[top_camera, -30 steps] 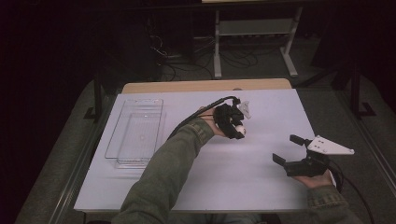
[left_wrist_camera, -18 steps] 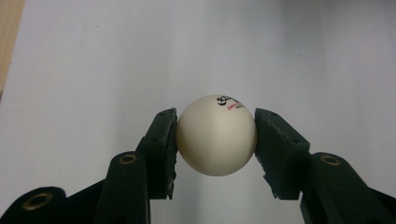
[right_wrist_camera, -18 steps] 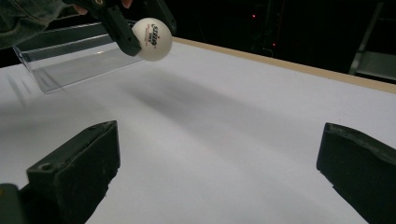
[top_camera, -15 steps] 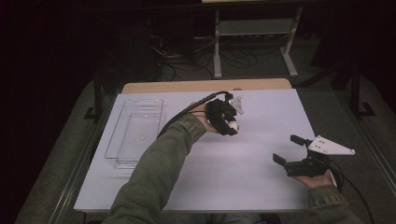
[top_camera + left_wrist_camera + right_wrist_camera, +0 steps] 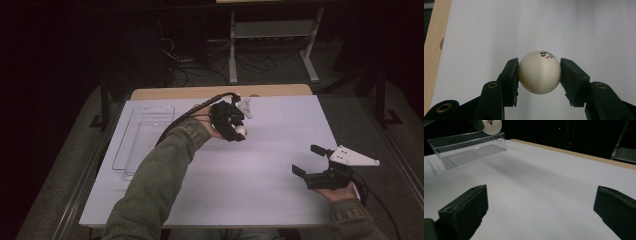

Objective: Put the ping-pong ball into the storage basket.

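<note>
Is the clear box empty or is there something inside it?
Empty. The box shows only its bare clear floor in the high view. The ball is outside it, pinched in the left gripper above the white table.

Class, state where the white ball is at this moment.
The white ball is clamped in the left tongs, above the table's far middle, right of the clear tray.

A cream-white ball (image 5: 540, 72) carries the sole printing. In the left gripper view, at about one o'clock on the ball's face, sits a small black logo mark with a line of tiny red lettering beneath it; both are too small and blurred to read. In the right gripper view, dark lettering shows on the same ball (image 5: 491, 125) at eleven o'clock, cut off and unreadable.
</note>
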`<state>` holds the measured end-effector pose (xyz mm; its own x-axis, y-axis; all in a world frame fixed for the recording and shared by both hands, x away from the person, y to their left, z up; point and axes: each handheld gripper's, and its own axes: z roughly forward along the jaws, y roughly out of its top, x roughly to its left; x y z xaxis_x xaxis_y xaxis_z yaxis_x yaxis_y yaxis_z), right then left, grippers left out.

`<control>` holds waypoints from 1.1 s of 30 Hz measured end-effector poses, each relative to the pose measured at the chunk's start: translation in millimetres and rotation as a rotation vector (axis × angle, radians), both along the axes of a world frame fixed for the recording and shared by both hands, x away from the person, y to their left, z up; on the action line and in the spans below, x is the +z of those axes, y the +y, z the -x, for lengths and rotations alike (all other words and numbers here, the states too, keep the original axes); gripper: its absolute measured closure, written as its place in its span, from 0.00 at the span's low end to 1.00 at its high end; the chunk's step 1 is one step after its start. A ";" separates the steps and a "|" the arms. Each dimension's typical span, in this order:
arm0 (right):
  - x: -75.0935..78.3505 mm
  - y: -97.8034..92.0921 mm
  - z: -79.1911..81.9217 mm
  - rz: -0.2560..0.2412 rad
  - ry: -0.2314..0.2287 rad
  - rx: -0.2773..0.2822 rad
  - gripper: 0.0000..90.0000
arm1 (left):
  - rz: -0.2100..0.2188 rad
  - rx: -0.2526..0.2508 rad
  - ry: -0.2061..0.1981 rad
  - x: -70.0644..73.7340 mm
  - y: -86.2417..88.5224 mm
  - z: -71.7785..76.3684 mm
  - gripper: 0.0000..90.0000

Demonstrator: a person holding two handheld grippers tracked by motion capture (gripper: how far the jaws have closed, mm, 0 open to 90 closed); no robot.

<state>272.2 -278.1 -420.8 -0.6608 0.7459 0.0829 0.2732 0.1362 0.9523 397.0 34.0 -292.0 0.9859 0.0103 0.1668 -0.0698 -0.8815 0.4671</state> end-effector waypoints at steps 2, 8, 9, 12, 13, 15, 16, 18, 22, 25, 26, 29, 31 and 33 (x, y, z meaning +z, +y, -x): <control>0.1 -0.6 -0.1 -0.002 0.000 -0.001 0.00 | -0.006 -0.001 0.000 2.5 1.8 1.7 0.56; -0.1 -1.0 0.3 0.000 -0.001 -0.001 0.00 | -0.029 0.005 -0.016 12.8 9.5 7.6 0.56; -0.1 -1.0 0.3 0.000 -0.001 -0.001 0.00 | -0.029 0.005 -0.016 12.8 9.5 7.6 0.56; -0.5 -0.5 0.0 0.004 0.001 0.001 0.00 | -0.016 0.012 -0.006 18.8 18.8 9.5 0.56; -0.5 -0.5 -0.2 0.005 0.001 0.000 0.00 | -0.019 0.015 -0.006 19.8 21.3 10.0 0.56; -0.7 -0.5 -0.6 0.004 0.002 0.000 0.00 | -0.025 0.023 -0.010 21.5 26.0 11.5 0.56; -0.8 -0.4 -0.7 0.004 0.002 0.000 0.00 | -0.028 0.025 -0.011 22.6 28.2 12.3 0.56; -0.7 -0.3 -0.6 0.004 0.002 -0.001 0.00 | -0.033 0.029 -0.016 25.2 32.6 14.1 0.56; -0.9 0.0 -0.6 0.008 0.003 -0.002 0.00 | -0.049 0.037 -0.019 30.8 40.4 17.0 0.56; -1.0 0.2 -0.3 0.008 0.006 -0.003 0.00 | -0.056 0.042 -0.023 35.2 44.9 19.2 0.56; -1.1 0.2 -0.3 0.007 0.006 -0.003 0.00 | -0.058 0.042 -0.028 36.5 46.1 19.7 0.56; -1.5 0.6 -0.2 0.008 0.008 0.000 0.00 | -0.069 0.047 -0.031 40.5 48.6 21.2 0.56; -1.4 0.5 -0.1 0.007 0.008 0.000 0.00 | -0.083 0.045 -0.035 43.1 49.6 21.8 0.56; -1.5 0.0 -0.2 0.006 0.008 -0.001 0.00 | -0.099 0.042 -0.035 45.0 50.1 22.5 0.56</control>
